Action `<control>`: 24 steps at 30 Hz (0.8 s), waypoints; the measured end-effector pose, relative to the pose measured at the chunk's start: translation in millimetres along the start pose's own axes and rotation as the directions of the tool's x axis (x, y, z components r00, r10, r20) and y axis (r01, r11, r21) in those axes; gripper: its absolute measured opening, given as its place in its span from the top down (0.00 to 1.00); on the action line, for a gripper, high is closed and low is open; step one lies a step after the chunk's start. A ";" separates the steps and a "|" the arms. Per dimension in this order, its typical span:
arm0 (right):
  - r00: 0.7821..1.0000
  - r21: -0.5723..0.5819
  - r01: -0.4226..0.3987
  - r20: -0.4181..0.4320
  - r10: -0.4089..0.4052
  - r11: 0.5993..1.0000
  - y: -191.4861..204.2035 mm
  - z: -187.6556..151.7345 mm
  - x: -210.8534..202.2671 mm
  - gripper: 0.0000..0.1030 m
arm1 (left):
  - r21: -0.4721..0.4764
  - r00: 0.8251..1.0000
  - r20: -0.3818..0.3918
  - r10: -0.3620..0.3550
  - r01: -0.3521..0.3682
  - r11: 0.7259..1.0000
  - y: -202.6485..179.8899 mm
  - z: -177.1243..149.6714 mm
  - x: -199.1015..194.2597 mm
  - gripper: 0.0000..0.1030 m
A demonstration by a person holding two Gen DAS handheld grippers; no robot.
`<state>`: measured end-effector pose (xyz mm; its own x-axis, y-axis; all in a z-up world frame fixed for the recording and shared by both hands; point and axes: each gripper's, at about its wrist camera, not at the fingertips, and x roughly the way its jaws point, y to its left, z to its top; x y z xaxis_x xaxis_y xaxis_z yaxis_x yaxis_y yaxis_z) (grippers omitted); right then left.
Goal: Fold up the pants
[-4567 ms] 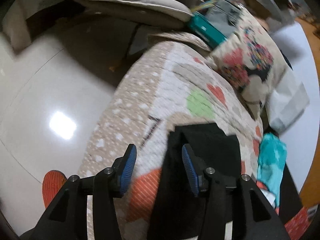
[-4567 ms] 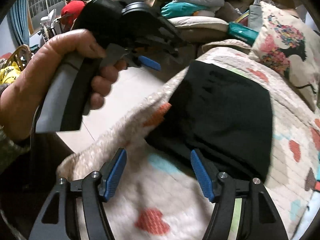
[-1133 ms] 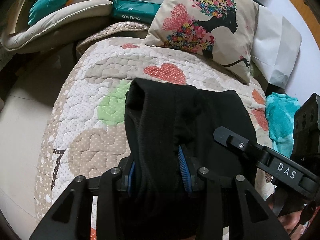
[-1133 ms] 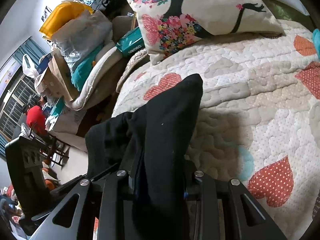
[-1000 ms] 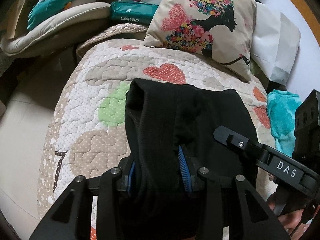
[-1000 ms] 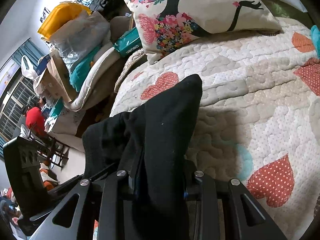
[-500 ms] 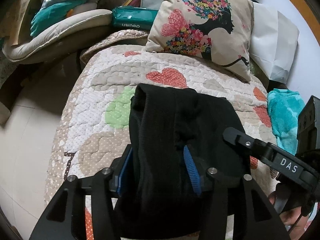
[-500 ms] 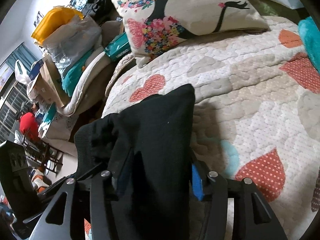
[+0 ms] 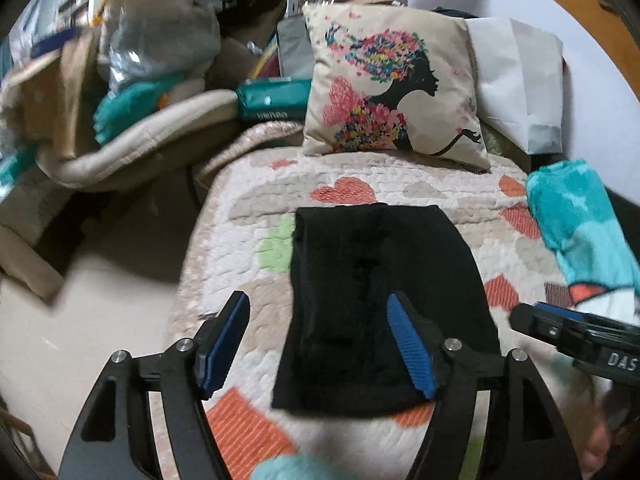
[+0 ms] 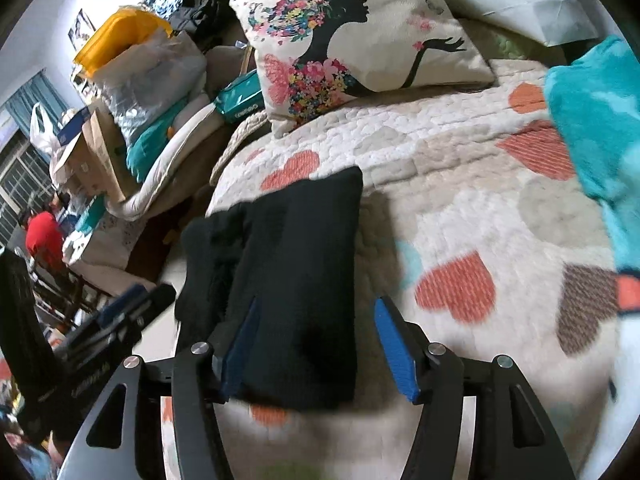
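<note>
The black pants [image 9: 380,300] lie folded into a compact rectangle on the heart-patterned quilt [image 9: 420,196]. My left gripper [image 9: 320,344] hovers above their near left edge with its jaws opening and nothing pressed between the blue pads. In the right wrist view the pants [image 10: 296,280] lie flat at centre left, and my right gripper [image 10: 320,348] hangs over their near right edge, jaws opening, free of the cloth. The other gripper's body [image 9: 580,340] shows at the right edge of the left view.
A cushion printed with a flower-haired silhouette [image 9: 392,88] leans at the head of the bed beside a white pillow [image 9: 520,80]. A turquoise blanket [image 9: 580,220] lies to the right. Piled bedding, bags and boxes [image 9: 140,100] crowd the left; bare floor [image 9: 80,320] lies below them.
Both grippers have let go of the black pants and drawn back and upward. The pants, pinched and lifted a second ago, now lie flat on the quilt.
</note>
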<state>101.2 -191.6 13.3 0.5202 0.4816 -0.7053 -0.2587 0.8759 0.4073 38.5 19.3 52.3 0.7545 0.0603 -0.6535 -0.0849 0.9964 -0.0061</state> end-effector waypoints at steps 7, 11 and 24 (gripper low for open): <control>0.996 -0.042 0.085 -0.005 -0.085 0.996 4.5 -52.8 -44.9 0.33 | 0.167 0.940 0.303 0.157 -0.215 0.962 -33.5 -34.9 -90.5 0.13; 0.992 -0.056 0.123 0.012 -0.122 0.991 7.0 -78.7 -63.3 0.30 | 0.142 0.906 0.392 0.157 -0.228 0.963 -44.9 -50.3 -141.8 0.01; 0.990 -0.126 0.124 0.077 -0.115 0.984 27.8 -122.9 -104.1 0.28 | -0.021 0.936 0.345 0.072 -0.069 0.997 -46.0 -66.9 -219.2 0.00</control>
<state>-60.1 -213.7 26.8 0.6077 0.3738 -0.7007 -0.2925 0.9256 0.2402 -166.5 -43.8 145.2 0.9246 0.1492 -0.3504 -0.1507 0.9883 0.0230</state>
